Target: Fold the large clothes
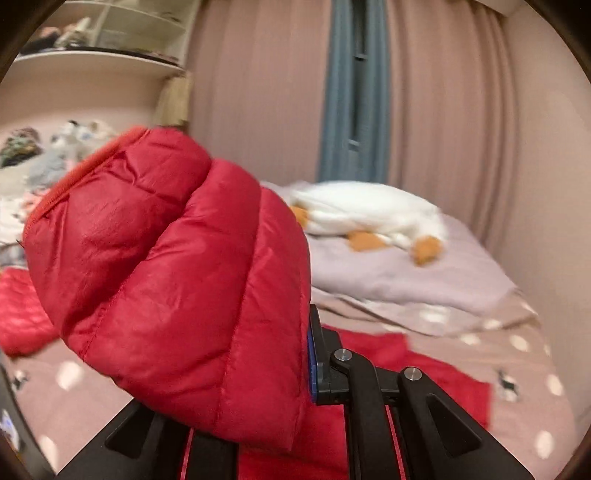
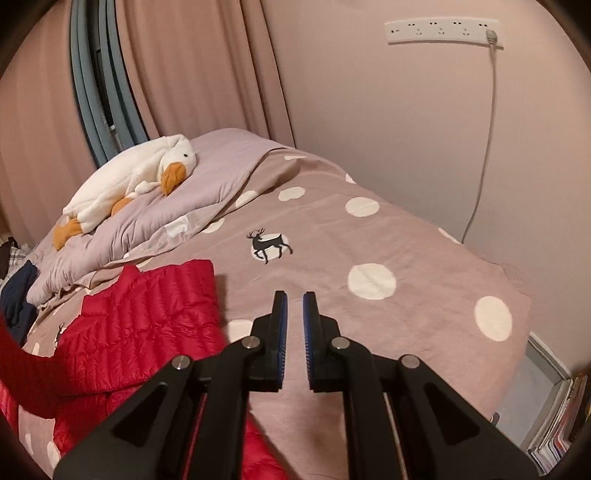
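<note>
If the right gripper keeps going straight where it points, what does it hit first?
Probably the bare bedspread near the deer print; the right gripper has nothing between its jaws and no object ahead, though depth is unclear.

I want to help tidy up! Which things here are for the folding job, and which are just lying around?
For the job:
- red puffer jacket, one part held up in the left gripper
- right gripper, fingers nearly together, holding nothing

Just lying about:
- toy goose
- grey pillow
- spotted bed cover
- power strip
- clothes pile
</note>
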`<state>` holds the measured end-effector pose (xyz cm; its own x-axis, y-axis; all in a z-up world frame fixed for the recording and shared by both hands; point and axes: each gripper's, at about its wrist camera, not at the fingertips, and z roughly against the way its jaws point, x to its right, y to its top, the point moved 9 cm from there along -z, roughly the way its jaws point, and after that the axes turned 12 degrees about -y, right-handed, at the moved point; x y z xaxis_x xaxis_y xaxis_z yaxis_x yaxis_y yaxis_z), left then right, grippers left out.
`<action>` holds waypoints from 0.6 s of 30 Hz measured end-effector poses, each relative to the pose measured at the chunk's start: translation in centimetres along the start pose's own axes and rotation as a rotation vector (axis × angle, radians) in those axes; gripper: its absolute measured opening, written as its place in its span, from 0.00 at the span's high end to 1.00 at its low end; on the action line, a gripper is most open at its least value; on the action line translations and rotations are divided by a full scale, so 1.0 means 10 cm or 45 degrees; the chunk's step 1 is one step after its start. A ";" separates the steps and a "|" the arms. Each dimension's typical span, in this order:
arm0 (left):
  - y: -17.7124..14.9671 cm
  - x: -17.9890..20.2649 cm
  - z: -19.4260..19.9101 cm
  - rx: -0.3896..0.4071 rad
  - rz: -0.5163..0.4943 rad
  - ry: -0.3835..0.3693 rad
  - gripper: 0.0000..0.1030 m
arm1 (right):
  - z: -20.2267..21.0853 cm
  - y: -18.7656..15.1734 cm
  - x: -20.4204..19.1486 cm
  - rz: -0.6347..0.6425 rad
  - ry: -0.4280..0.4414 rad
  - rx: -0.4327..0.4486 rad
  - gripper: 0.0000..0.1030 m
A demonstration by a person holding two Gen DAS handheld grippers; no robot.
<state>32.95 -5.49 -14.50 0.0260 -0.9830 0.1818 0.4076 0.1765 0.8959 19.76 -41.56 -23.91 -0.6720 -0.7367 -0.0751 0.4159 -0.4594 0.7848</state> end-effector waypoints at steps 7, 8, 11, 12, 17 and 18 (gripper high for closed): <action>-0.38 0.47 0.01 -0.061 0.066 -0.213 0.07 | 0.05 -0.02 0.16 0.027 0.029 -0.020 0.85; -0.36 0.48 0.06 -0.046 0.057 -0.225 0.07 | 0.05 -0.04 0.15 0.045 0.027 -0.018 0.81; -0.30 0.46 0.16 -0.060 0.041 -0.264 0.07 | 0.03 -0.07 0.09 0.036 0.042 -0.050 0.67; -0.29 0.41 0.17 -0.070 0.057 -0.274 0.07 | 0.04 -0.08 0.07 0.029 0.059 -0.054 0.62; -0.33 -0.27 0.13 -0.055 0.160 -0.096 0.07 | 0.13 -0.10 -0.37 0.086 0.153 -0.048 0.42; -0.35 -0.46 0.10 -0.061 0.171 -0.046 0.07 | 0.13 -0.10 -0.49 0.099 0.177 -0.054 0.39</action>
<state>30.50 -1.58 -18.07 0.0506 -0.9481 0.3139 0.4460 0.3026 0.8423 21.85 -36.85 -23.57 -0.5468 -0.8311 -0.1015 0.4907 -0.4163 0.7654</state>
